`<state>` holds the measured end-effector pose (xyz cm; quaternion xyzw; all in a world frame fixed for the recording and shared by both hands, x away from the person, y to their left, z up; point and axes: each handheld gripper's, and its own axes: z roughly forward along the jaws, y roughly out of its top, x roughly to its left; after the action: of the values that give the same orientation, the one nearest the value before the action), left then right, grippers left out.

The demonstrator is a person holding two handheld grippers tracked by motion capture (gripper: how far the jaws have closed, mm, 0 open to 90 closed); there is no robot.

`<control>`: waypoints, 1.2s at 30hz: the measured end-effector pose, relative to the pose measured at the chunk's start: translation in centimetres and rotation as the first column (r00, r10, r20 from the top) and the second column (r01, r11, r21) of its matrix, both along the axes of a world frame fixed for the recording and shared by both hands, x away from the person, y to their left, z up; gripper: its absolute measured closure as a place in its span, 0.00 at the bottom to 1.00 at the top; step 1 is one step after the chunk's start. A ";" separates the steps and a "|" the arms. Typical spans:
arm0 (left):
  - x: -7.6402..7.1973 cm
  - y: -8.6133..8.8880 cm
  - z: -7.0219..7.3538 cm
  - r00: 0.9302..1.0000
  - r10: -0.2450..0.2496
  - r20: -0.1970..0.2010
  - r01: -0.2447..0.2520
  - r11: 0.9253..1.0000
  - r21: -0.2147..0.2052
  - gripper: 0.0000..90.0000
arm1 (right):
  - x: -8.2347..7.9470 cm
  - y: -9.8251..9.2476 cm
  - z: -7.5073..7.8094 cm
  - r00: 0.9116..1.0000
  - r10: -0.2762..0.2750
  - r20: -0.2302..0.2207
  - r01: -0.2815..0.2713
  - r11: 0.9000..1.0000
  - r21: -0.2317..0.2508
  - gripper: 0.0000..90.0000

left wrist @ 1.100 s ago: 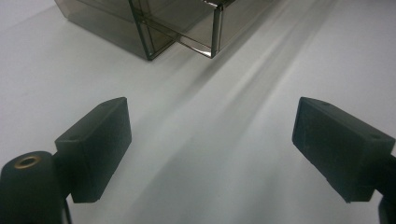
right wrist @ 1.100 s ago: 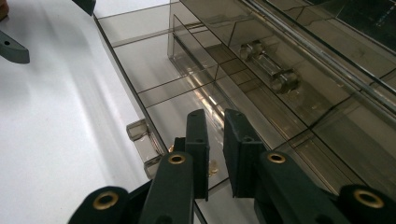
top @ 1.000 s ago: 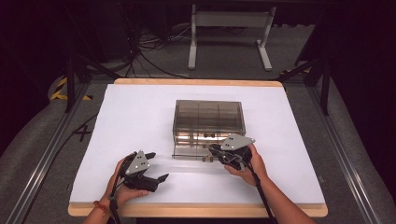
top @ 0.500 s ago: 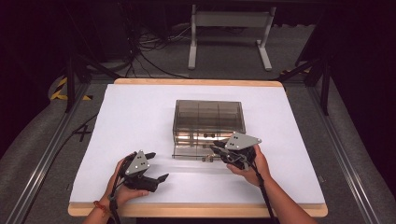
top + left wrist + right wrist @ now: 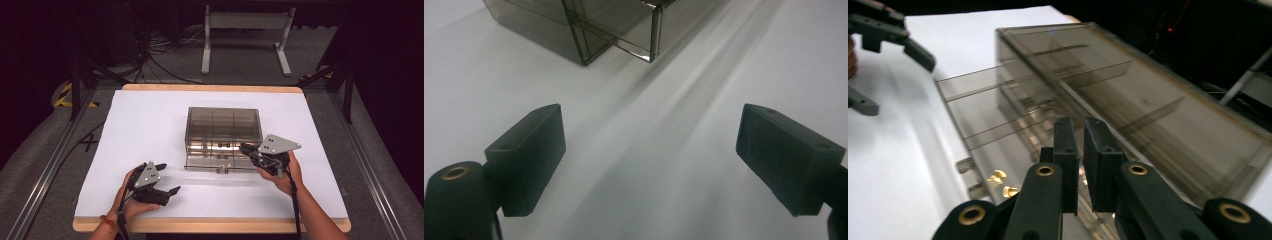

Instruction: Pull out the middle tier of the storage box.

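Note:
A smoky clear plastic drawer box (image 5: 223, 125) stands mid-table, and its lowest drawer (image 5: 220, 162) is pulled out toward me. Small brass parts (image 5: 998, 177) lie in that drawer. My right gripper (image 5: 244, 148) hovers at the box's front right corner, pointing left along its front. In the right gripper view, the right gripper (image 5: 1080, 125) has just been closing; its jaws stand nearly together with nothing visible between them. My left gripper (image 5: 169, 178) rests on the table left of the drawer. Its jaws gape wide over bare white surface in the left gripper view (image 5: 649, 150), with the box (image 5: 589, 25) beyond.
The white table top (image 5: 150, 120) has free room around the box on all sides. A wooden edge (image 5: 210, 225) runs along the front. Metal rails flank the table, and a stand with cables sits on the floor behind.
My right gripper has lifted and drifted right, away from the drawer front, with its jaws drawn closer. The left gripper and the box have stayed put.

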<state>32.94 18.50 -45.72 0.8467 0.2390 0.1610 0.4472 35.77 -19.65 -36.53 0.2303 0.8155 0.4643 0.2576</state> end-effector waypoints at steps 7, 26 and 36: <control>0.0 -0.1 0.0 1.000 0.003 -0.004 -0.003 1.000 0.005 0.14 | 0.9 -3.2 0.9 0.997 -0.076 0.017 0.075 0.996 0.053 0.98; 0.1 -0.2 0.0 1.000 -0.003 -0.007 0.003 1.000 0.012 0.17 | 2.5 -4.3 -0.6 0.985 -0.173 -0.002 0.173 0.985 0.030 0.97; -0.1 -0.2 0.0 1.000 -0.002 -0.005 0.002 1.000 0.014 0.23 | 2.8 -4.3 -0.9 0.982 -0.191 0.003 0.191 0.981 0.030 0.98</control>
<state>32.86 18.30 -45.73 0.8504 0.2384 0.1601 0.4408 38.58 -23.92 -37.38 0.3098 0.7819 0.4500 0.3001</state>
